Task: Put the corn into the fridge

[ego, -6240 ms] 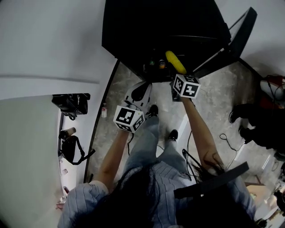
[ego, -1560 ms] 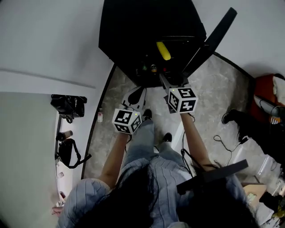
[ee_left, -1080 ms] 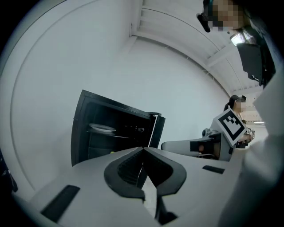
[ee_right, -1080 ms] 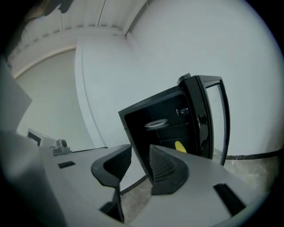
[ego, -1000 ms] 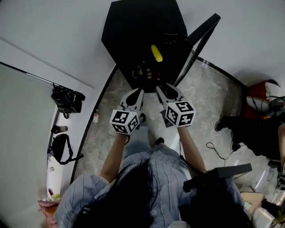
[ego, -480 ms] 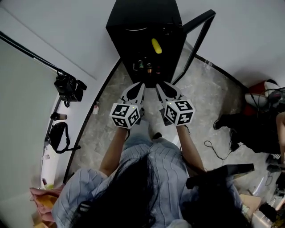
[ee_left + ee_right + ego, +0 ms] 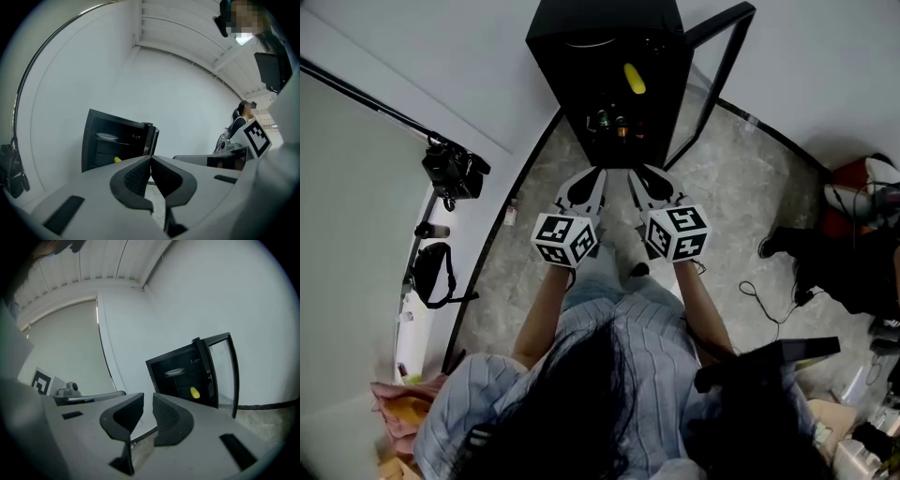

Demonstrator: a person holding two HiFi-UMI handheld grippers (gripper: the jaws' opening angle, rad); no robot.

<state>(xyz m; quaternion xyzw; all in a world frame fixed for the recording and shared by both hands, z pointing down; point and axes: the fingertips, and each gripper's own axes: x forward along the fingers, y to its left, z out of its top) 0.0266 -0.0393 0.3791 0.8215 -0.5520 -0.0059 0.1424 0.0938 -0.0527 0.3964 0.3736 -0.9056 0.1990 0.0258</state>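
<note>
Fingers (image 7: 136, 180) of left gripper (image 7: 598, 173) pressed tip to tip, empty. Right gripper (image 7: 637, 171) down to a narrow slit, jaws just closing further, nothing between. Corn (image 7: 634, 78) already inside fridge (image 7: 581, 37), at 12 o'clock from both grippers, long axis roughly 11-to-5. Right gripper seemingly nearer. Door (image 7: 717, 75) open at 1 o'clock.

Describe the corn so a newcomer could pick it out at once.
Find the black fridge standing against the white wall, its glass door swung open. Inside, on a middle shelf, lies the corn. It is the only bright yellow thing there; the plate above is pale and flat, and the small items below are far smaller.
</note>
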